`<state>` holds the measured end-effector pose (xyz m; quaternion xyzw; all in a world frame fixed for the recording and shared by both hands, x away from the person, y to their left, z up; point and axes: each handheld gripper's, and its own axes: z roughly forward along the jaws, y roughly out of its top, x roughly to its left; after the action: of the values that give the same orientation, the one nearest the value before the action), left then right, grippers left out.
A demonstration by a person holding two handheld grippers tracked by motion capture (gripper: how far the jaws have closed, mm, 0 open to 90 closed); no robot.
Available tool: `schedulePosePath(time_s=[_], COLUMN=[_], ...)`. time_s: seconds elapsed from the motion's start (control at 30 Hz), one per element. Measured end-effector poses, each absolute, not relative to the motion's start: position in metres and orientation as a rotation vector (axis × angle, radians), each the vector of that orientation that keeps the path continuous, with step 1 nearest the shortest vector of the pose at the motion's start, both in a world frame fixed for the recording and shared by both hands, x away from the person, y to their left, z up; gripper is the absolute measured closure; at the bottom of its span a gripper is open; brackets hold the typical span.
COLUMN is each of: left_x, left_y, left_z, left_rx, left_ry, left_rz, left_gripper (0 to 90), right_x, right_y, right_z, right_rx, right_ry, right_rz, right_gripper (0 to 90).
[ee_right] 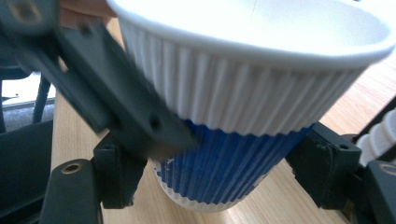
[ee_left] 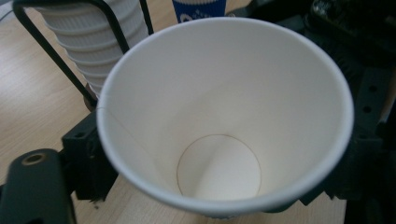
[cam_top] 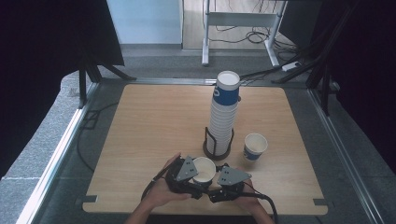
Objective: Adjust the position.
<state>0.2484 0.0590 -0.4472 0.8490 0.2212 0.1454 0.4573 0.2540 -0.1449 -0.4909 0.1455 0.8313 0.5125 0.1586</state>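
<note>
A ribbed paper cup (cam_top: 204,169), white above and blue below, stands at the table's near edge between both grippers. My left gripper (cam_top: 193,178) reaches in from the left. Its jaws sit on either side of the cup (ee_left: 224,116) without pressing it, so it is open. One of its fingers (ee_right: 116,107) shows blurred against the cup's side. My right gripper (cam_top: 217,183) comes in from the right, and its pads (ee_right: 322,163) are shut on the cup's blue lower wall (ee_right: 224,158). A hand holds each gripper.
A tall stack of like cups (cam_top: 222,112) rises from a black wire holder (cam_top: 217,148) just behind the grippers. Another single cup (cam_top: 255,146) stands upright to the holder's right. The wooden table (cam_top: 154,121) lies bare on the left and at the back.
</note>
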Motion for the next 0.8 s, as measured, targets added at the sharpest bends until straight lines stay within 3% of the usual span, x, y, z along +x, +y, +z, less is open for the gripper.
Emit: schedulePosePath(time_s=[0.43, 0.8], left_x=[0.247, 0.26], left_y=[0.09, 0.114], left_z=[-0.425, -0.426], left_rx=[1.847, 1.795], left_ry=[0.557, 0.68], left_rz=[0.315, 0.327], left_gripper=[13.9, 14.9], right_x=[0.257, 0.257], right_y=[-0.163, -0.175], right_z=[-0.482, -0.475], right_rx=[0.483, 0.519], right_ry=[2.299, 2.225], right_rz=[1.563, 1.587], right_gripper=[26.0, 26.0])
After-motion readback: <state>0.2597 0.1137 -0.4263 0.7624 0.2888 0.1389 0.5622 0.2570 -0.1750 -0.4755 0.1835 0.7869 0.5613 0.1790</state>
